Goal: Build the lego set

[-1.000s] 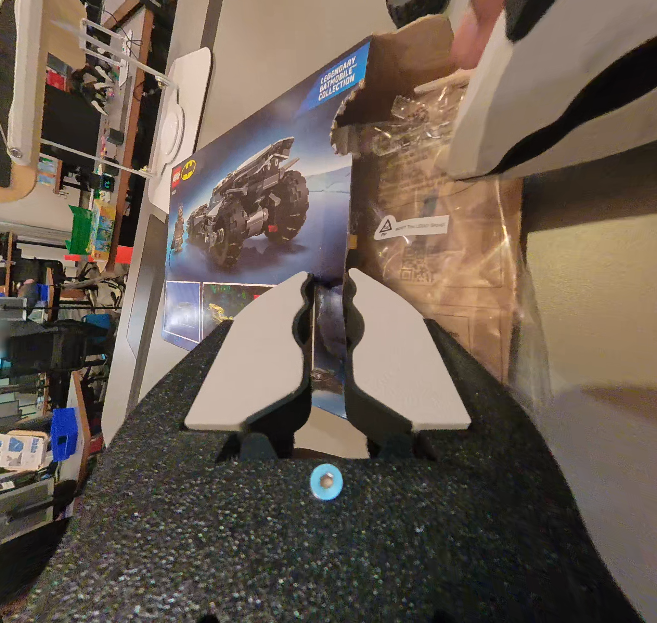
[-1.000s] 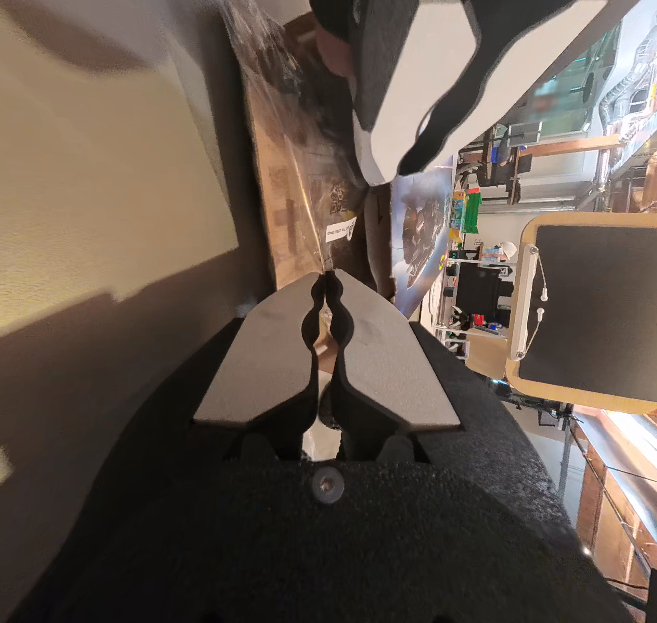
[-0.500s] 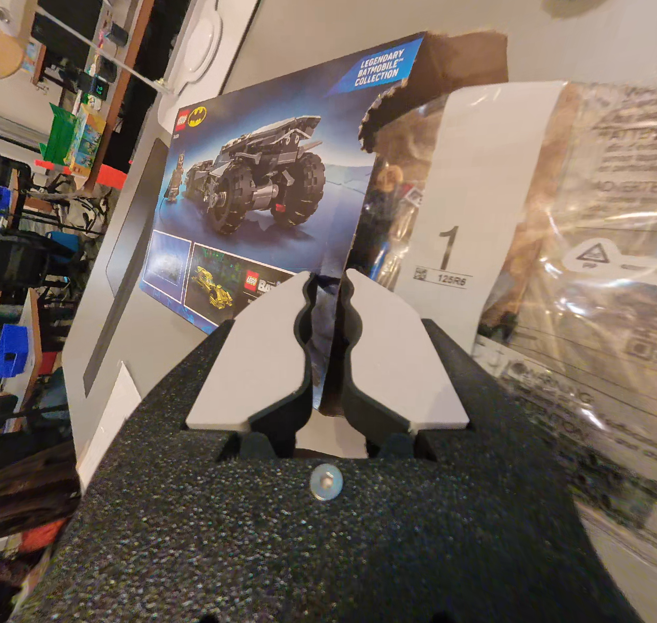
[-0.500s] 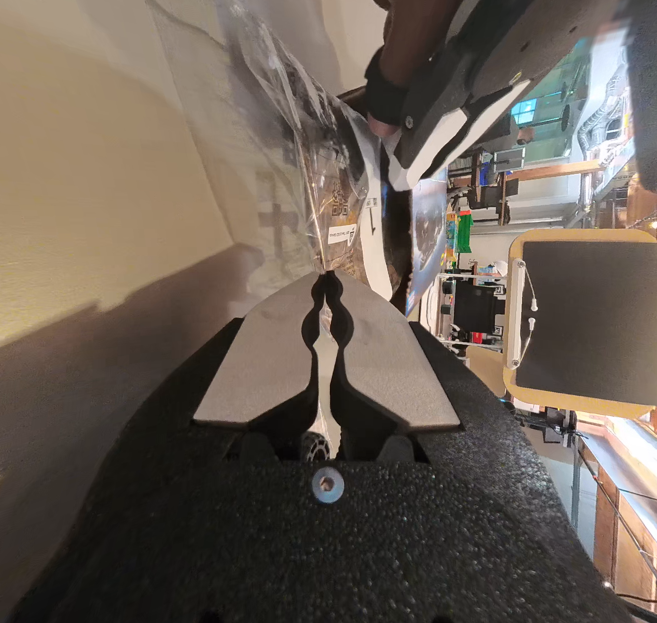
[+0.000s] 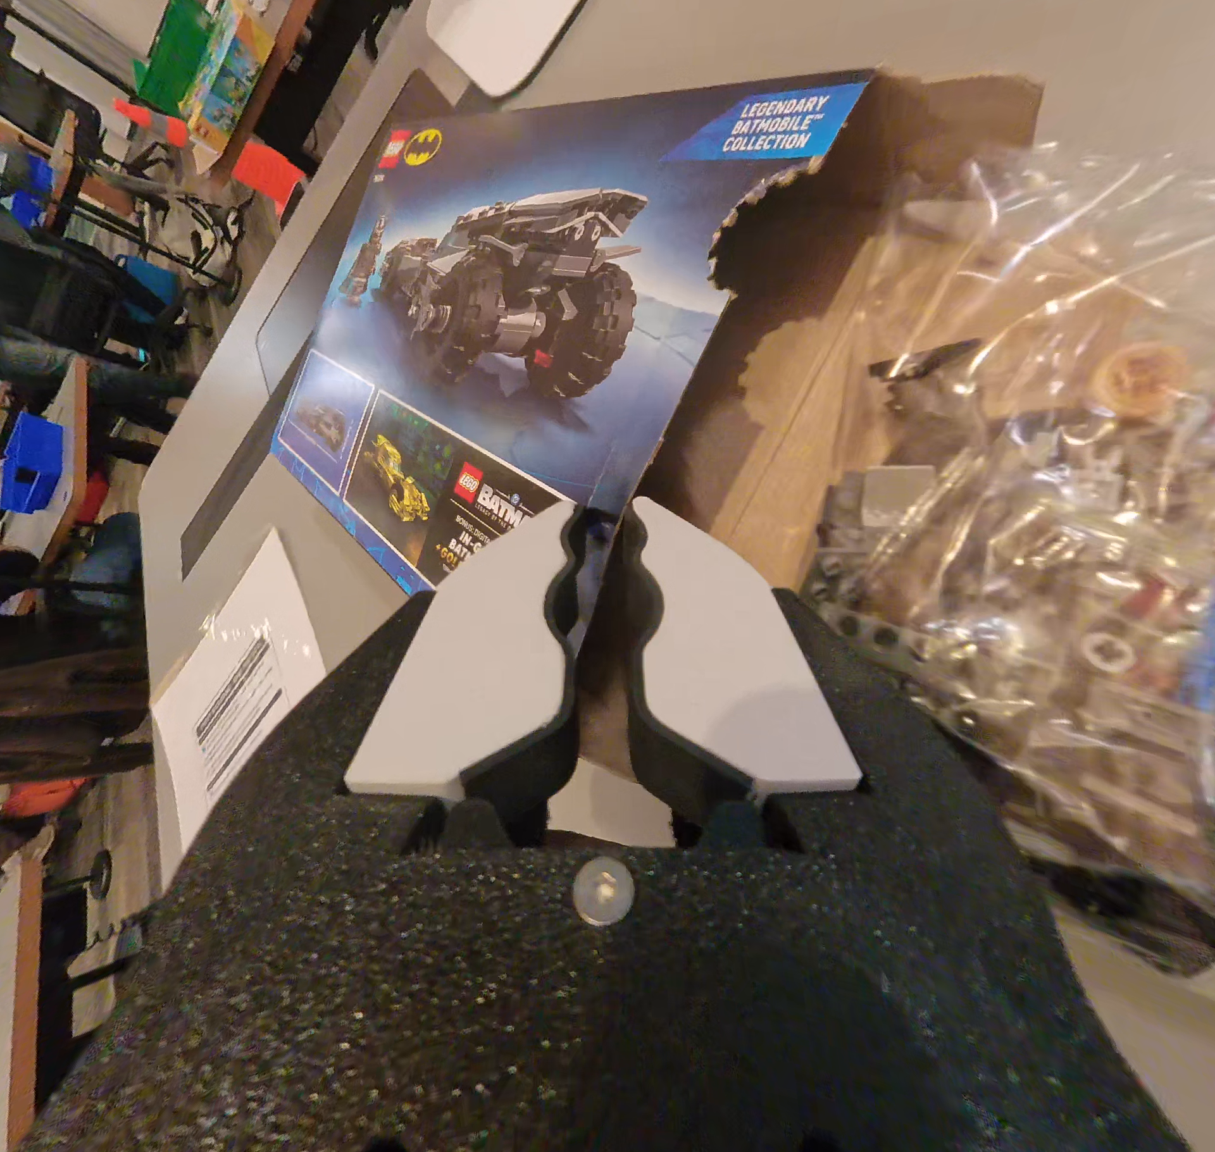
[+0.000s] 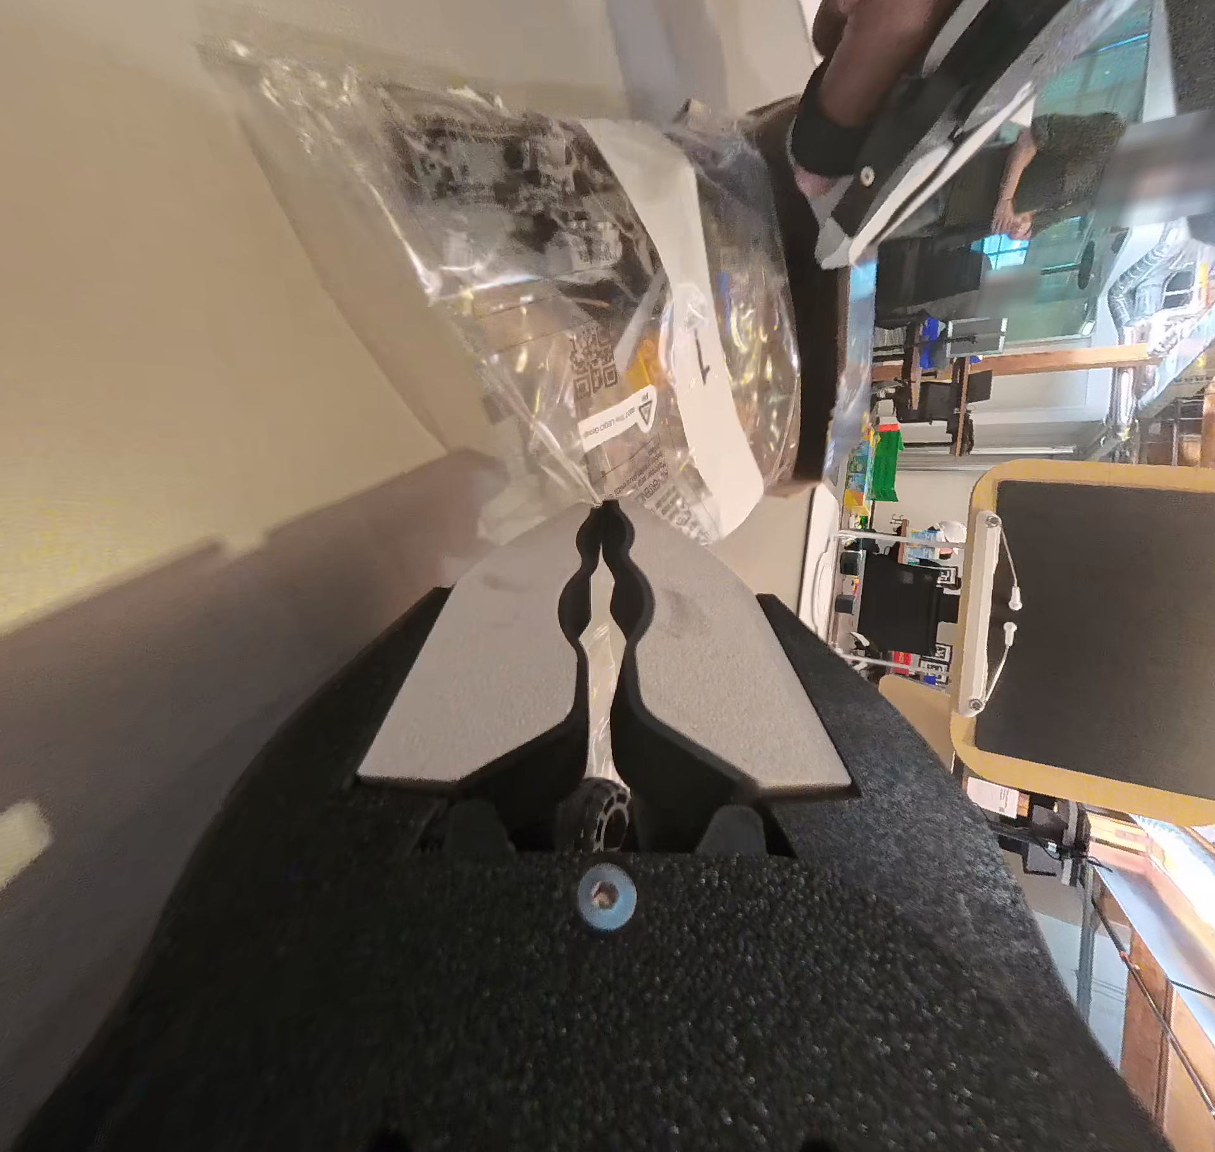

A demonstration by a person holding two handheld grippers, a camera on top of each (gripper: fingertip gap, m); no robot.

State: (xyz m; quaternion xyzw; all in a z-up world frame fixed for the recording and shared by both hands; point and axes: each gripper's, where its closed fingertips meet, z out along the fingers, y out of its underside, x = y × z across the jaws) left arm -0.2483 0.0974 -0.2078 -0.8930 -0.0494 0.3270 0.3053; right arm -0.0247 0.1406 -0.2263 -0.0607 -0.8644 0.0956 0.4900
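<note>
Our left gripper (image 5: 601,522) pinches the toy box (image 5: 526,305) wall, our right gripper (image 6: 603,512), jaws together, grips the clear parts bag (image 6: 559,305) by one corner, which could slip or tear under its weight.

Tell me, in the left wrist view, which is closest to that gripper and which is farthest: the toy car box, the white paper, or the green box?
From the left gripper:
1. Toy car box, clamped at the fingertips.
2. White paper, lower left on the table.
3. Green box, far upper left, off the table.

Glossy printed cardboard box (image 5: 500,305), crinkly clear plastic bag (image 6: 526,279)
</note>
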